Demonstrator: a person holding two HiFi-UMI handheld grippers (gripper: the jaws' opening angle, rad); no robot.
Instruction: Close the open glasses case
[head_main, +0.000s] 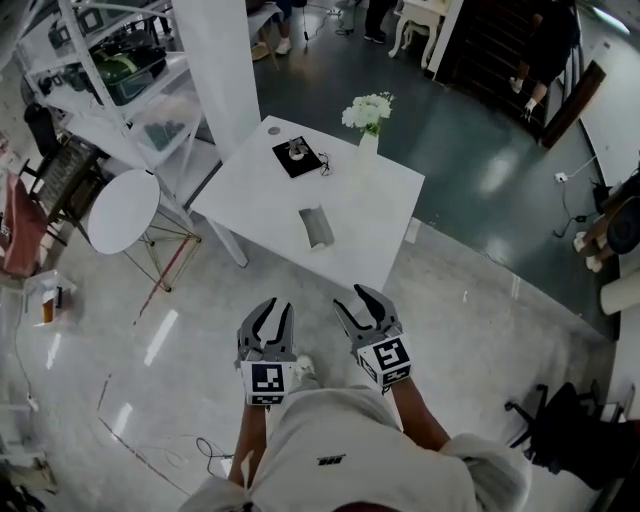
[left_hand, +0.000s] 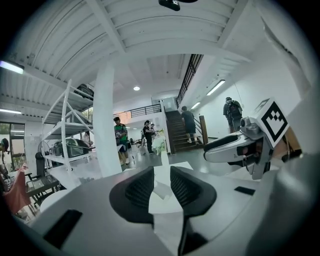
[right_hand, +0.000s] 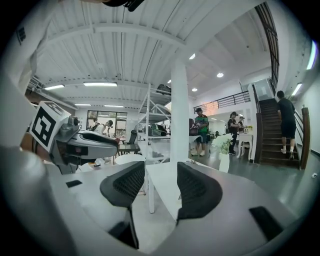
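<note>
1. You hold the left gripper (head_main: 274, 312) and the right gripper (head_main: 353, 302) side by side in front of your body. Both are over the pale floor (head_main: 190, 330), on the near side of the white surface (head_main: 385, 215) and well apart from it.
2. Your forearms (head_main: 415, 415) reach forward from your waist. Both grippers point away from you toward the surface and are tipped slightly below level. The right one angles a little to the left.
3. The marker cubes sit at the near ends of the grippers, just ahead of your wrists, with their patterned faces turned up.
4. In the left gripper view the jaws stand spread. Nothing is between them, and only the far surface shows through the gap.
5. In the right gripper view the jaws are also spread wide and empty. The corner and a leg of the surface show beyond them.
6. The glasses case (head_main: 316, 227) lies open on the surface, near its middle. It is well ahead of both grippers, and neither touches it.
7. Farther off on the surface lie a black pad (head_main: 298, 157) and, at the far right edge, a vase of white flowers (head_main: 368, 118).
</note>
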